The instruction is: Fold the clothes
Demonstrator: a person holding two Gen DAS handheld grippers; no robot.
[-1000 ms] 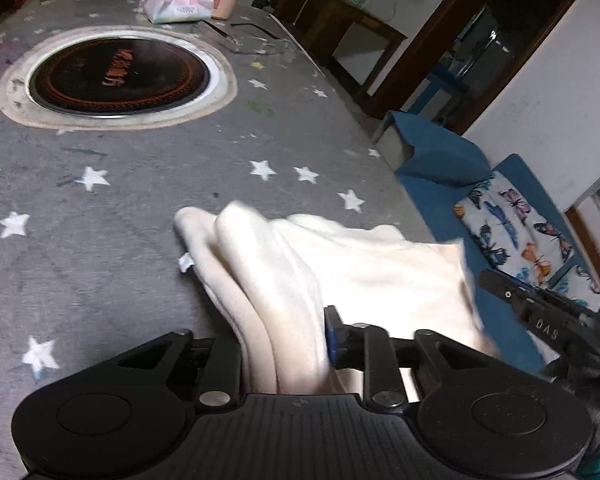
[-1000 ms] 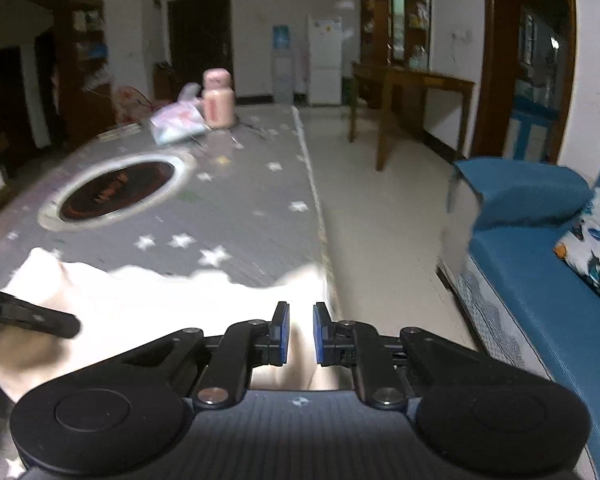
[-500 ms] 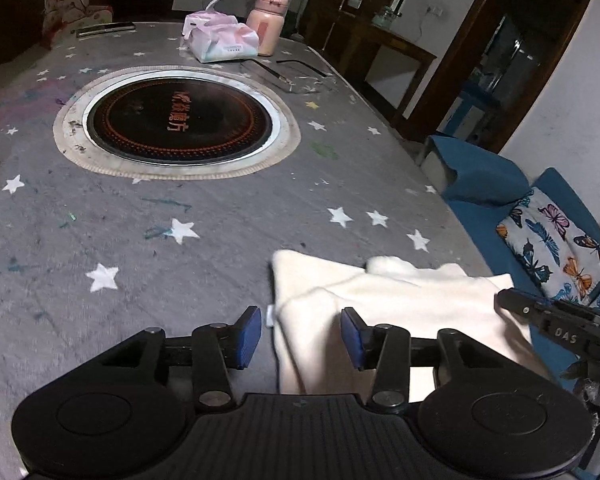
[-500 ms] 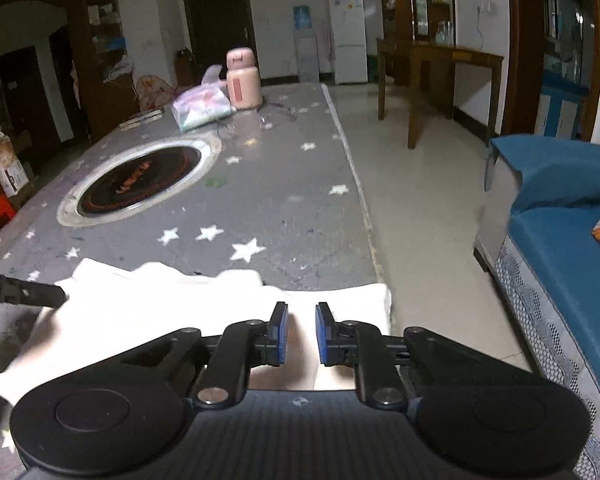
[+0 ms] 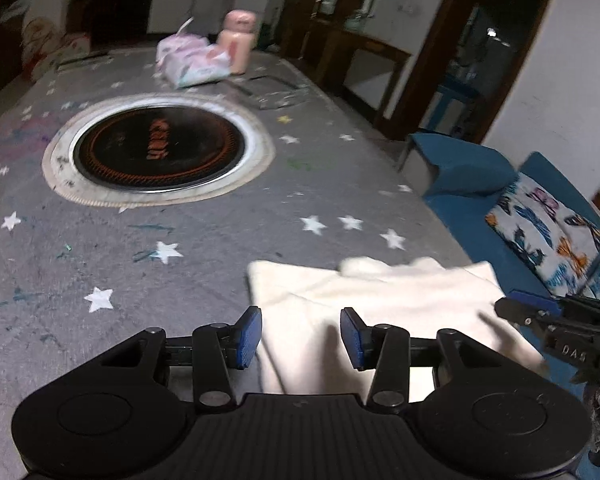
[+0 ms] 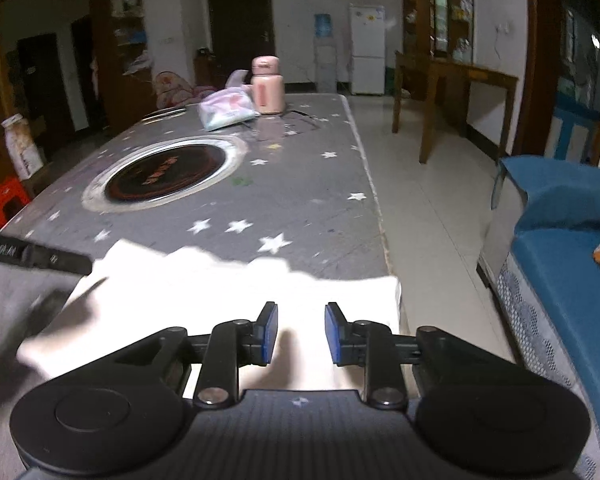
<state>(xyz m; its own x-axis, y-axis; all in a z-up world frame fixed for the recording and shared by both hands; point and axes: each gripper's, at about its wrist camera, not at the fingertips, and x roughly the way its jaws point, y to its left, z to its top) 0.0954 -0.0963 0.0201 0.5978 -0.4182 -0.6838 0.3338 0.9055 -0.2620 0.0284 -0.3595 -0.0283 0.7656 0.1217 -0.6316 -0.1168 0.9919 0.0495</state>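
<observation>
A folded cream-white garment (image 5: 380,304) lies flat at the near right corner of the grey star-patterned table (image 5: 204,240); it also shows in the right wrist view (image 6: 228,292). My left gripper (image 5: 300,336) is open and empty, just above the garment's near left part. My right gripper (image 6: 300,334) is open and empty, above the garment's near right part by the table edge. The right gripper shows at the right of the left wrist view (image 5: 548,320). The left gripper's finger shows at the left of the right wrist view (image 6: 40,256).
A round black hot plate (image 5: 156,152) is set into the middle of the table. A tissue pack (image 5: 192,60) and a pink bottle (image 5: 240,46) stand at the far end. A blue sofa (image 6: 572,280) with a patterned cushion (image 5: 548,228) stands right of the table.
Both grippers let go of the garment and opened. The garment went from bunched and lifted to lying flat and folded. Both grippers drew back a little.
</observation>
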